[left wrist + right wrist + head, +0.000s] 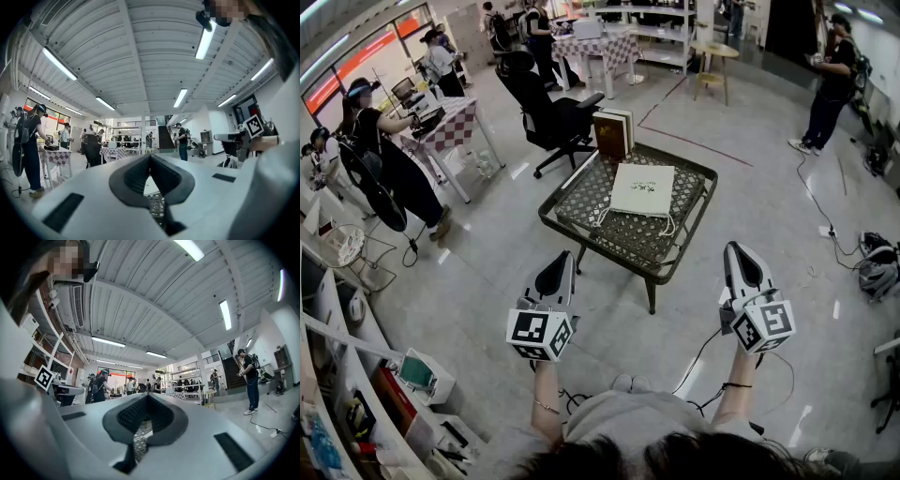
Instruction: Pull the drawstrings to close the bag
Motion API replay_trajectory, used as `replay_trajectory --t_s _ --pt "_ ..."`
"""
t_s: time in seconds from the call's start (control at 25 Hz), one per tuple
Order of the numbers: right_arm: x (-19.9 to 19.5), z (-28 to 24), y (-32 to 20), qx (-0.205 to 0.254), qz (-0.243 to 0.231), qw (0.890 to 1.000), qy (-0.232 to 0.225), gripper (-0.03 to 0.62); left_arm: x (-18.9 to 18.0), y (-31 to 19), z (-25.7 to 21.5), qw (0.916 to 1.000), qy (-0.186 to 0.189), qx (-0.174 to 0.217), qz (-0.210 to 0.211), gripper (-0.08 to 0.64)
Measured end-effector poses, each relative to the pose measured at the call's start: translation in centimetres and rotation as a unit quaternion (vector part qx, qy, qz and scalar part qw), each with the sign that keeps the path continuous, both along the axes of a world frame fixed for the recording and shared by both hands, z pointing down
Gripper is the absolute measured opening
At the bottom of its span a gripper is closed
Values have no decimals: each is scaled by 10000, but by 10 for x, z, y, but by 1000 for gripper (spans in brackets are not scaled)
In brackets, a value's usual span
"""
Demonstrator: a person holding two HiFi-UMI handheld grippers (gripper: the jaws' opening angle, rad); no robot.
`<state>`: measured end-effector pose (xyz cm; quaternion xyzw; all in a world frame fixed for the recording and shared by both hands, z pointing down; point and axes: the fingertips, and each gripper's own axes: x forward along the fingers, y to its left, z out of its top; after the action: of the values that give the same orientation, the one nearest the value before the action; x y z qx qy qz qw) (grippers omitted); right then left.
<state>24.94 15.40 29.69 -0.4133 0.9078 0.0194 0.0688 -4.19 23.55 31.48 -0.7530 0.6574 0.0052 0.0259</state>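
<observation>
Bag [642, 190], white and flat, on latticed surface [581, 202]; its drawstrings [667, 226] thin, barely traceable at near edge. Left tongs [563, 261] and right tongs [736, 251] closed, empty, well short of it.

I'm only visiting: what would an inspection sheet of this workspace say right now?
Surface: low woven table.
Job's things: white bag lies flat on the table; drawstrings lie loose at its near edge, untouched.
Clutter: books upright at the table's far corner.
Grippers: left gripper and right gripper held short of the table, jaws shut, empty.
Cables: floor cable trails at right.
Surroundings: office chair, checked tables, people working.
</observation>
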Motion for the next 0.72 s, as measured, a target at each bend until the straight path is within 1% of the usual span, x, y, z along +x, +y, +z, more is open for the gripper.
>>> replay_trajectory --t_s 0.32,0.52,0.72 --pt "5 -2 0 5 -39 10000 -32 21 8 2 -1 10000 58 55 9 25" --pt "9 1 1 4 -93 9999 -55 21 13 5 0 10000 17 72 -32 25" --pt "11 1 0 -7 -261 9994 -239 21 18 5 1 9999 -23 28 -107 25"
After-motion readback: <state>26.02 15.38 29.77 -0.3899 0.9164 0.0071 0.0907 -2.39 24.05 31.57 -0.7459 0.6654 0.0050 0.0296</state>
